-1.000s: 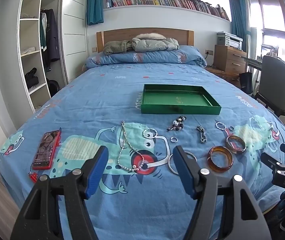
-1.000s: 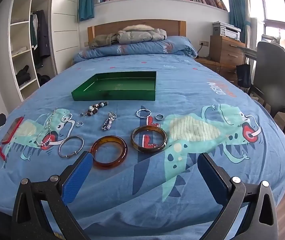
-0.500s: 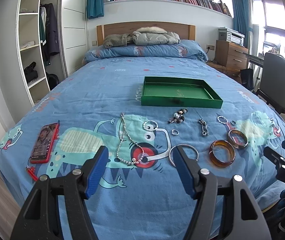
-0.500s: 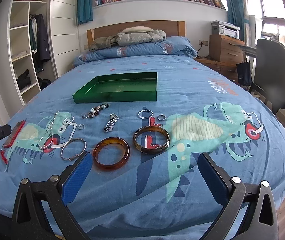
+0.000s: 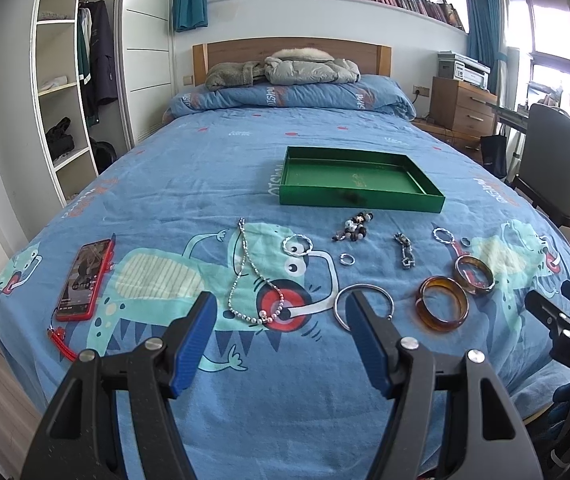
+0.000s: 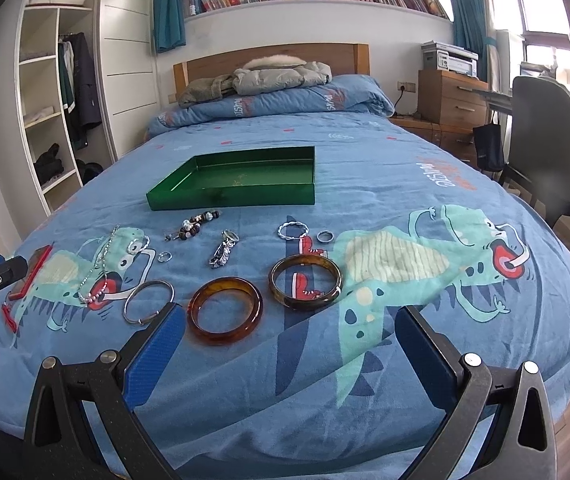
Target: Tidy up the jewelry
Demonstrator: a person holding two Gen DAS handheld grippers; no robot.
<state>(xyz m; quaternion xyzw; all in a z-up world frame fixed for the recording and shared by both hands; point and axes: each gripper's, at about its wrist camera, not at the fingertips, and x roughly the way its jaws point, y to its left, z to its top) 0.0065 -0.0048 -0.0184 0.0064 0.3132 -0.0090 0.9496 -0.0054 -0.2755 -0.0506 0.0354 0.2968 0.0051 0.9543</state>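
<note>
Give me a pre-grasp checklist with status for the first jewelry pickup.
1. Left gripper open, nothing held: ok.
2. Right gripper open, nothing held: ok.
3. Shallow green rectangular tray empty, on the blue dinosaur-print bedspread: ok.
4. Round amber resin bangle lying flat, apart from the darker tortoiseshell bangle: ok.
5. Thin silver wire bangle partly hidden behind a left finger: cannot tell.
6. Red smartphone apart from the beaded pearl necklace: ok.
</note>
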